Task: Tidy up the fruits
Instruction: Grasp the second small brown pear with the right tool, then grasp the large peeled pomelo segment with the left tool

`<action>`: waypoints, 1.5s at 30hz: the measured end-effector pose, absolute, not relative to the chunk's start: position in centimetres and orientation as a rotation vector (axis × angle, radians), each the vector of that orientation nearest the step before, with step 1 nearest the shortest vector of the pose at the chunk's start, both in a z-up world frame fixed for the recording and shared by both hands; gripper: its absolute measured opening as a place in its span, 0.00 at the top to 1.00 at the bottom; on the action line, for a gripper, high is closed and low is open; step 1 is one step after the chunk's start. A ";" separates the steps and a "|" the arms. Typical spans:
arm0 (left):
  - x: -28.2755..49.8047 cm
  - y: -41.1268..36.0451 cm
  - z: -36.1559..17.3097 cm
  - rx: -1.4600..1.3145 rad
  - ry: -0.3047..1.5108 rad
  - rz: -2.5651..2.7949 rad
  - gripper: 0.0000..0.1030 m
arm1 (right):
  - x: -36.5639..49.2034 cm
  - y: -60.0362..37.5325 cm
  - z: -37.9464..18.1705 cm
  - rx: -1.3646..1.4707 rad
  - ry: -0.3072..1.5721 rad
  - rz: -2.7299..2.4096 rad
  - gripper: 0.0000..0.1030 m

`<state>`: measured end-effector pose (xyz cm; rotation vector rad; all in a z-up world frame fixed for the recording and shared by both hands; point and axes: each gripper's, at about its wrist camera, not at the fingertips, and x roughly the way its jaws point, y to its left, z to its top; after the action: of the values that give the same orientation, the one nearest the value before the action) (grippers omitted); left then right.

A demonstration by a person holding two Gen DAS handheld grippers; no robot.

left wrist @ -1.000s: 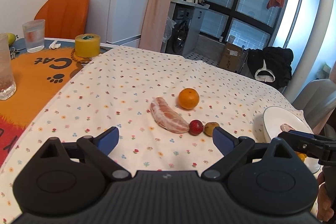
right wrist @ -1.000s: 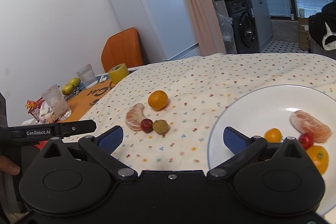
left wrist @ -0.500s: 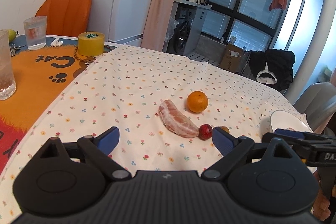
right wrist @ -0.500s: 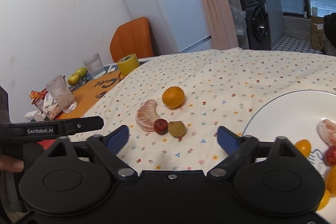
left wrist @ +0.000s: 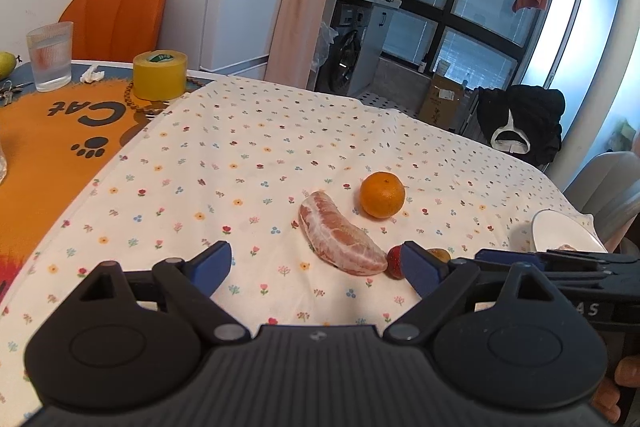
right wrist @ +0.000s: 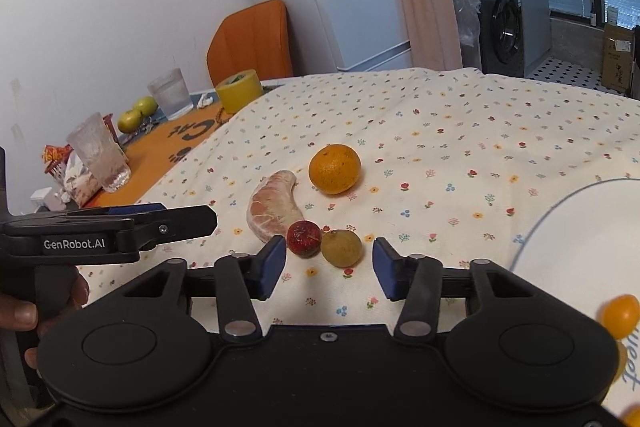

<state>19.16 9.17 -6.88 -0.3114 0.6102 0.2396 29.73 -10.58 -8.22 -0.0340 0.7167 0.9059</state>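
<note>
Right gripper (right wrist: 330, 269) gapes just short of the red fruit (right wrist: 304, 238) and green fruit (right wrist: 342, 247); left gripper (left wrist: 316, 267) hovers open, empty.

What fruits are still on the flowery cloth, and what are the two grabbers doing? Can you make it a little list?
fruits on cloth: orange, peeled citrus piece, small red fruit, small brownish-green fruit
touching: red and brownish-green fruits sit side by side, the red one against the peeled piece
plate: white, to the right, with a small orange fruit on it
right gripper: open, empty, fingers either side of the two small fruits
left gripper: open, empty, above the cloth
</note>
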 end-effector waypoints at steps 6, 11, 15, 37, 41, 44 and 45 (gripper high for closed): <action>20.3 9.0 -7.3 -0.297 0.618 0.250 0.14 | 30.5 -9.3 -8.9 -0.085 0.725 0.898 0.57; 21.3 9.0 -7.8 -0.284 0.639 0.254 0.22 | 31.0 -8.7 -9.9 -0.116 0.741 0.900 0.75; 22.2 8.9 -8.2 -0.265 0.660 0.264 0.23 | 30.8 -9.0 -10.0 -0.109 0.716 0.911 0.76; 28.0 6.8 -10.2 -0.131 0.734 0.348 0.24 | 31.7 -11.4 -9.2 -0.034 0.685 0.905 0.76; 27.6 6.8 -10.1 -0.132 0.738 0.349 0.28 | 31.6 -11.3 -9.3 -0.036 0.688 0.906 0.76; 27.0 6.9 -9.9 -0.134 0.739 0.342 0.36 | 31.5 -11.2 -9.3 -0.036 0.692 0.910 0.76; 26.8 6.9 -9.9 -0.134 0.738 0.339 0.38 | 31.5 -11.2 -9.3 -0.035 0.691 0.913 0.76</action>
<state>26.78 6.93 -9.92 -0.1341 0.7381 0.3386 31.49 -11.18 -9.32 -0.0349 0.6914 0.9127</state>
